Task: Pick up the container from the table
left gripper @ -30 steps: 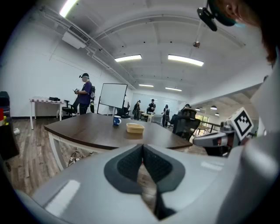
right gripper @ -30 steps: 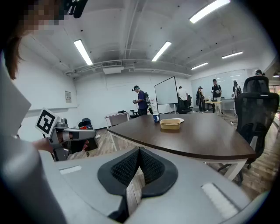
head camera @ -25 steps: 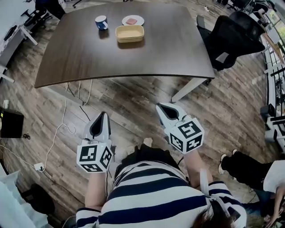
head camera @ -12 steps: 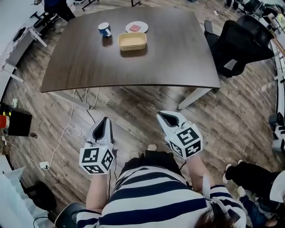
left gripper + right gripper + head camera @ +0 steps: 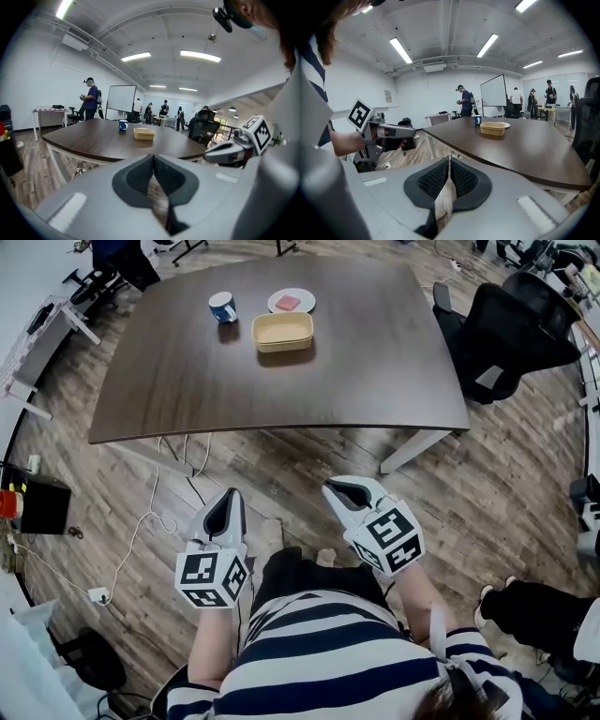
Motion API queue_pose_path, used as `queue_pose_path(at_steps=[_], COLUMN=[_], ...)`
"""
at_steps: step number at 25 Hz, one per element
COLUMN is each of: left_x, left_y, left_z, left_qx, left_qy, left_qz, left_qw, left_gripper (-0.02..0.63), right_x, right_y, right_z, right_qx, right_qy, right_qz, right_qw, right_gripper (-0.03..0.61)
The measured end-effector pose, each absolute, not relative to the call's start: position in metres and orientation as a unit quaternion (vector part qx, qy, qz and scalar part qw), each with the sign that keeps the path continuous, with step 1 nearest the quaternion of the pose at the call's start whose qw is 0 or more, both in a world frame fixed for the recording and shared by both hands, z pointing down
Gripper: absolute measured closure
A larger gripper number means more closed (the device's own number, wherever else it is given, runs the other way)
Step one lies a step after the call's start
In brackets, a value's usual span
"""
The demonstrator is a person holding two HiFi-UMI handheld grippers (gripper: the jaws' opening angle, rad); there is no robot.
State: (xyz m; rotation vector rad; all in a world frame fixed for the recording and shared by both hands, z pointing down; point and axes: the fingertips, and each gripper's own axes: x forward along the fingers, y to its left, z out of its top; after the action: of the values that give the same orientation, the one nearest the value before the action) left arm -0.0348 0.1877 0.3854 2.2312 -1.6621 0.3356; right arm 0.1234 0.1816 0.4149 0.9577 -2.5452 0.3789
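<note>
A shallow tan container (image 5: 282,331) sits on the far half of the dark wooden table (image 5: 375,381); it also shows small in the left gripper view (image 5: 144,133) and the right gripper view (image 5: 495,128). Both grippers hang over the floor in front of the person, well short of the table's near edge. My left gripper (image 5: 225,499) is shut and empty (image 5: 153,158). My right gripper (image 5: 339,489) is opening, with only a thin slit between its pads (image 5: 449,158) and nothing in it.
A blue cup (image 5: 223,307) and a white plate (image 5: 291,301) with a pink item stand just behind the container. A black office chair (image 5: 506,329) is at the table's right end. Cables (image 5: 141,521) trail on the floor at left. People stand in the background.
Both grippers have drifted a little toward the table, which now lies slightly lower in the head view. The right gripper has rolled a little.
</note>
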Motion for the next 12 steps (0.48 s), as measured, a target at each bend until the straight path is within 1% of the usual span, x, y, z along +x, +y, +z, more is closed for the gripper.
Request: queue_pose_path(at_steps=[8, 12], left_x=[-0.070, -0.094], left_y=[0.141, 0.116], left_z=[0.385, 0.389], left_qx=[0.808, 0.815], left_qy=[-0.551, -0.539], left_qz=[0.122, 0.124], left_qw=[0.168, 0.175], left_gripper=[0.614, 0.614], right_x=[0.072, 0.042], right_y=[0.147, 0.122], right_z=[0.406, 0.407], right_qx=[0.344, 0.345], right_qy=[-0.907, -0.905], right_qz=[0.131, 0.133], right_qw=[0.207, 0.213], right_gripper=[0.512, 0.503])
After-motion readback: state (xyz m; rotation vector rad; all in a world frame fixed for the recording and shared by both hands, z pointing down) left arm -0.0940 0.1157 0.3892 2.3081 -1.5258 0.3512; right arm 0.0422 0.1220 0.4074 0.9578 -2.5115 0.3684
